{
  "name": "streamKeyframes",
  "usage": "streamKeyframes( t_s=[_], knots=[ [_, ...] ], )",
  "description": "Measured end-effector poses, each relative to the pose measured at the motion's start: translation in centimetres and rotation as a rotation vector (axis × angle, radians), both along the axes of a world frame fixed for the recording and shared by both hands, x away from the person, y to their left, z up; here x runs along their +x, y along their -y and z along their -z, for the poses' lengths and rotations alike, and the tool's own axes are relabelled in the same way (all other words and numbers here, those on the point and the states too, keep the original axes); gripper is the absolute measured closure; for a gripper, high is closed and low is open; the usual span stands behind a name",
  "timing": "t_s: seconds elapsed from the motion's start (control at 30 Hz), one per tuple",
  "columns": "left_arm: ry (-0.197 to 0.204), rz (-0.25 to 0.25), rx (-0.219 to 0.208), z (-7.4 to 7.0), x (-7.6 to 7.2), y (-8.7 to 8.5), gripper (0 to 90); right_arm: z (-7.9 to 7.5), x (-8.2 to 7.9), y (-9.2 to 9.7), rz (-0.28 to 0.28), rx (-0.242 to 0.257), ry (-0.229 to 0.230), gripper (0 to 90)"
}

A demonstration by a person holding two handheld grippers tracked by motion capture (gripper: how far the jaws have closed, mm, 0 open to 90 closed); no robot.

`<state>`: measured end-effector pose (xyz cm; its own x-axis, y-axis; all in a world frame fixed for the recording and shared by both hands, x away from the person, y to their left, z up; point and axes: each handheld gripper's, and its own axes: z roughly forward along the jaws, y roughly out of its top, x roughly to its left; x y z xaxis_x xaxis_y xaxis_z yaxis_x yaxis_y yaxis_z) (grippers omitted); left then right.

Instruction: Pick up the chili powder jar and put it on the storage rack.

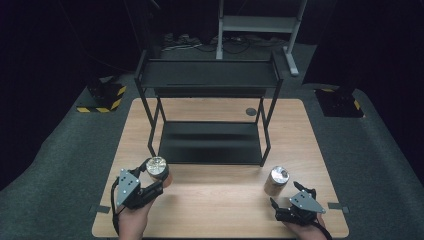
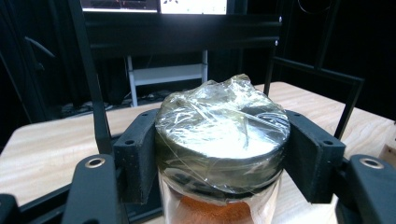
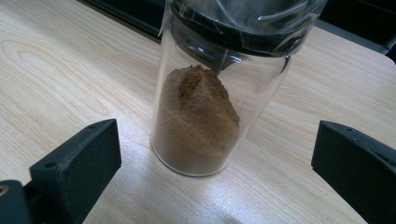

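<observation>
Jars of brown powder sit at the heart of this scene, two of them, each glass with a dark lid wrapped in clear film. We see a wooden bench from above, with a black two-level shelf rack standing at its far half, both levels bare.

Our left hand-held gripper is clamped on the first jar, near the bench's front left corner and just ahead of the rack's left leg. In the left gripper view the two black jaws press on opposite sides of the lid, high on the jar rather than on the glass below. We judge this is a choice for grip: the lid is broad and firm, and holding it there keeps the jar upright so the powder stays level. The rack rises straight ahead in that view, which suggests the jar is meant for one of its shelves.

Our right hand-held gripper rests at the front right, its jaws spread wide and holding nothing. The second jar stands upright on the bench just beyond it. In the right gripper view this jar stands between the open jaws and a little ahead of them, untouched, so we judge this hand is lined up to take it next.
</observation>
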<state>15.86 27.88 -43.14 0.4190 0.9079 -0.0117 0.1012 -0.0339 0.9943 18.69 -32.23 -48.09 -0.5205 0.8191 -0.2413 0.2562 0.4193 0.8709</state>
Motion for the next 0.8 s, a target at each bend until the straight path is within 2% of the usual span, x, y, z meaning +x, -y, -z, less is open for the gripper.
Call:
streamKeyframes(
  t_s=[0.13,0.4,0.8],
  knots=[
    [0.015,0.002,0.007,-0.8,0.3,0.2,34.4,0.0,0.0,0.0,-0.001,0.000,-0.001,0.4],
    [0.036,0.006,-0.011,-2.0,1.0,0.5,34.3,0.0,0.0,0.0,0.002,0.001,-0.002,0.4],
    [0.072,0.019,-0.013,-4.0,2.3,1.3,34.3,-0.1,0.1,-0.2,0.003,-0.013,-0.007,0.4]
  ],
)
